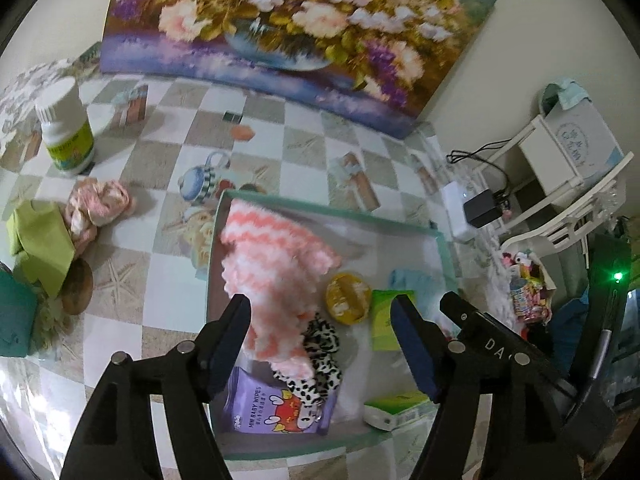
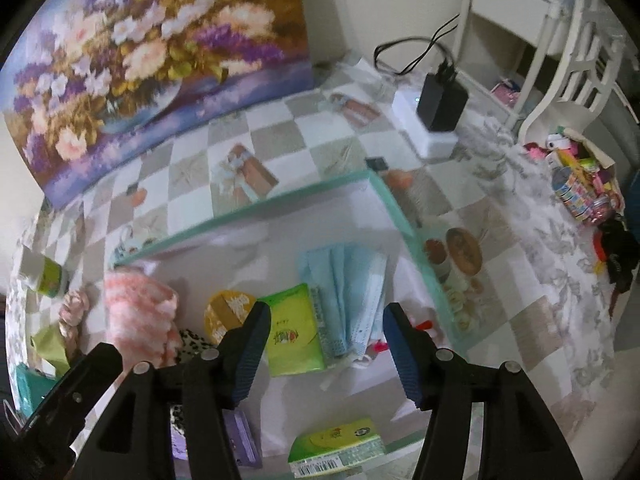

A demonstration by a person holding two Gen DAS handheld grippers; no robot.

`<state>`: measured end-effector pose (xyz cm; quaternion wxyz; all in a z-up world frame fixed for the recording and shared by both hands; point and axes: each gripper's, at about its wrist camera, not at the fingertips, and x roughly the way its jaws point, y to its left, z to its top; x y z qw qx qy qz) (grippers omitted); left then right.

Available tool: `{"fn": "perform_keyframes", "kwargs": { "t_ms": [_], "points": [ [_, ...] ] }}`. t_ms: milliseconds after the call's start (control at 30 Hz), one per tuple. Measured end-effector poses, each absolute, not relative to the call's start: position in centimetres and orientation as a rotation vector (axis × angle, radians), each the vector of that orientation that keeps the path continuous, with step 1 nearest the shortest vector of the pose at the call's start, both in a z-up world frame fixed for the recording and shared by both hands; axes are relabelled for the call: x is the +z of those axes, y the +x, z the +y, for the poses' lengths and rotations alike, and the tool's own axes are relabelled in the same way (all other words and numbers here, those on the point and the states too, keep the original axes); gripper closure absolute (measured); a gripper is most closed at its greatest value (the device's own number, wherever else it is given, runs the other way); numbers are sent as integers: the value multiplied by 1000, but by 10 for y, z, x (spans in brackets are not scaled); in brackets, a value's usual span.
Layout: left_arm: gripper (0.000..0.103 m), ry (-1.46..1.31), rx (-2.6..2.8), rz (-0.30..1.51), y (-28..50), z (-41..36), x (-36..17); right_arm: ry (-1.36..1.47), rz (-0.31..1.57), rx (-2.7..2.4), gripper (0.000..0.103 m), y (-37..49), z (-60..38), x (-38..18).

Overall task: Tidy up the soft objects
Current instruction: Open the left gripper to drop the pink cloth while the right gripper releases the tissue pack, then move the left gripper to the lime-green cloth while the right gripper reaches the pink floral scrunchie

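Note:
A shallow tray with a teal rim [image 1: 328, 214] [image 2: 256, 208] lies on the checked tablecloth. In it rest a fluffy pink-and-white cloth [image 1: 276, 264] [image 2: 136, 304], a leopard-print cloth [image 1: 322, 352], a purple baby wipes pack [image 1: 276, 404], a green tissue pack [image 1: 390, 316] [image 2: 294, 328] and light blue face masks [image 2: 344, 280]. My left gripper [image 1: 320, 300] hangs open above the pink cloth's near end, gripping nothing. Over the masks and the green pack, my right gripper [image 2: 328, 309] is also open, with nothing held.
A round yellow item [image 1: 347, 296] and a second tissue pack [image 2: 336, 444] also lie in the tray. Left of the tray are a crumpled pink cloth [image 1: 98, 204], a green cloth [image 1: 40, 236] and a white bottle [image 1: 66, 128]. A flower painting [image 1: 300, 28] leans behind; a charger [image 2: 440, 100] sits right.

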<state>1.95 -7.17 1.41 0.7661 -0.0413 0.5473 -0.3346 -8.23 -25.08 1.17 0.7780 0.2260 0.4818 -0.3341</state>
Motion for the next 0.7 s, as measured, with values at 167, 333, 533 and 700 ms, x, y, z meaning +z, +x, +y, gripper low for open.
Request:
{"fn": "perform_keyframes", "kwargs": {
  "t_ms": [167, 333, 533, 700],
  "points": [
    [29, -107, -712, 1160, 22, -64, 27, 482, 997, -725, 41, -88, -250, 30],
    [29, -106, -615, 1165, 33, -46, 23, 478, 985, -724, 41, -91, -248, 36],
    [28, -94, -472, 1197, 49, -22, 10, 481, 1018, -714, 41, -88, -246, 26],
    [10, -44, -360, 1189, 56, -7, 3, 471, 1035, -697, 22, -82, -240, 19]
  ]
}}
